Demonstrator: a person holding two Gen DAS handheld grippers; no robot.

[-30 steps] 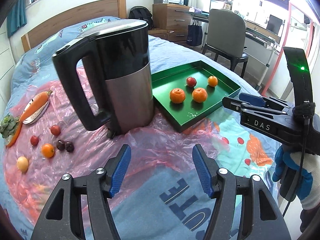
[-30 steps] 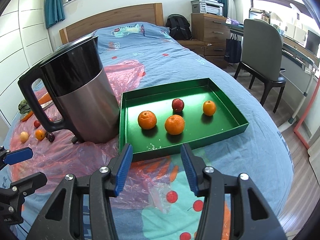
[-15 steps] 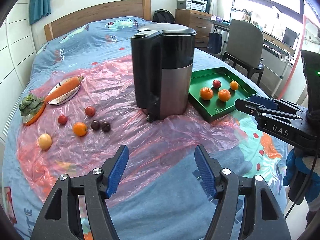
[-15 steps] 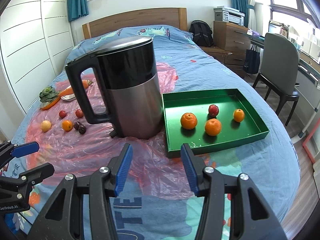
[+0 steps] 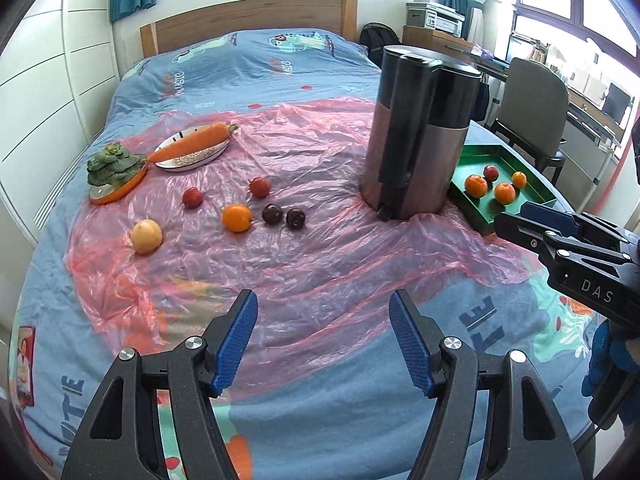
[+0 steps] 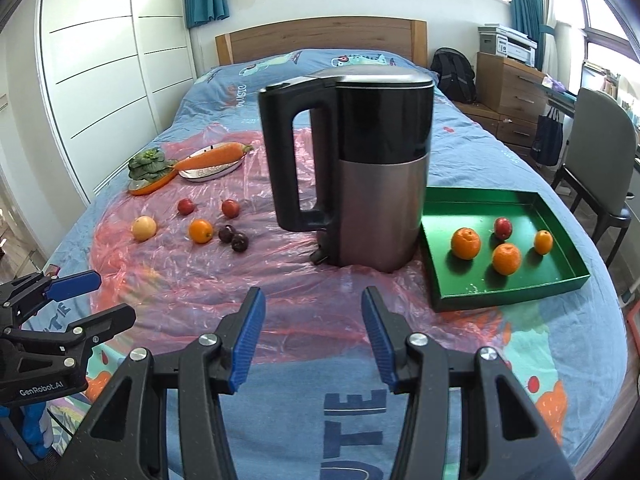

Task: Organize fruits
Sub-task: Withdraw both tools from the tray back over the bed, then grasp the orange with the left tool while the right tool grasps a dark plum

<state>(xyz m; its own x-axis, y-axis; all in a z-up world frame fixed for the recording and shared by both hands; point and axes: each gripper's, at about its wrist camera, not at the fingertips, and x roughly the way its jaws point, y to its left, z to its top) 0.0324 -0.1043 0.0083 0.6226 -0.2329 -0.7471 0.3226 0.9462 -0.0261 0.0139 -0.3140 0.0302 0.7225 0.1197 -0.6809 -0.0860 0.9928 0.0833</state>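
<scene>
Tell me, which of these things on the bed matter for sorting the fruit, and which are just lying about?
For the job: green tray, four fruits already in it, six loose fruits near the orange.

Lying about: kettle, carrot on its dish, leafy greens, pink plastic sheet.

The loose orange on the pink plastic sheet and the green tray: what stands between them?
The kettle stands between the loose orange and the green tray, with two dark plums near the orange; the right wrist view shows it best.

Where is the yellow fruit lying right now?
The yellow fruit lies on the pink plastic sheet at the left end of the loose fruit, left of the orange and below the dish of greens; it is also left in the right wrist view.
</scene>
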